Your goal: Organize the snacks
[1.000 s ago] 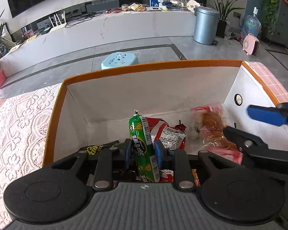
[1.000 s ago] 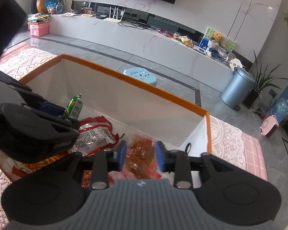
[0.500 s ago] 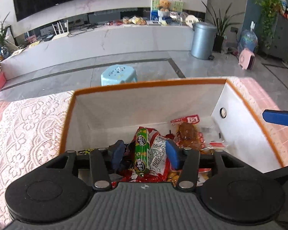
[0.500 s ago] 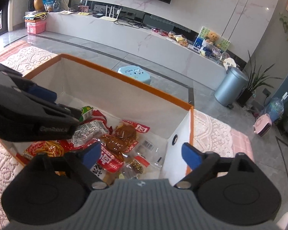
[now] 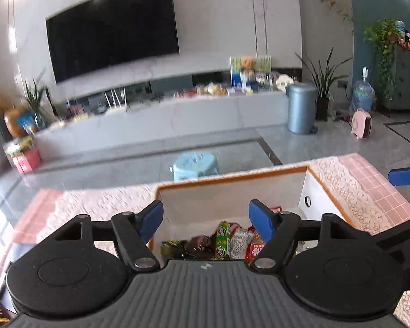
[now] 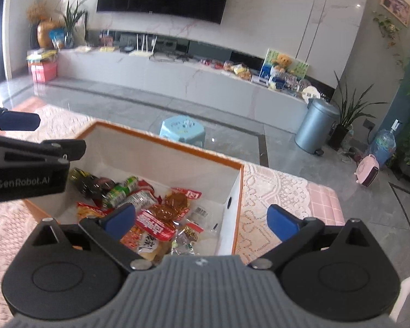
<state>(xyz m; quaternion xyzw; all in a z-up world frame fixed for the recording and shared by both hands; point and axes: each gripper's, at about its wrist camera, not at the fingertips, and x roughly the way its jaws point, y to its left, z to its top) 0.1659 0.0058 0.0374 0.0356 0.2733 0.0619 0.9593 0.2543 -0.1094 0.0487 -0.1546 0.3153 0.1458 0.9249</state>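
A white box with an orange rim stands on a lace-covered pink table. Inside lie several snack packs: a green sausage stick, a red-and-white pack and a clear pack of brown pieces. My left gripper is open and empty, above the box's near edge. My right gripper is open and empty, above the box's right wall. The left gripper's body also shows in the right wrist view.
The lace cloth covers the table around the box. Beyond the table edge are a light blue stool, a grey bin, a pink heater and a long white TV bench.
Both grippers let go of their snacks into the box, opened wide and rose back above it. The green sausage stick and the brown-piece pack now lie in the box.
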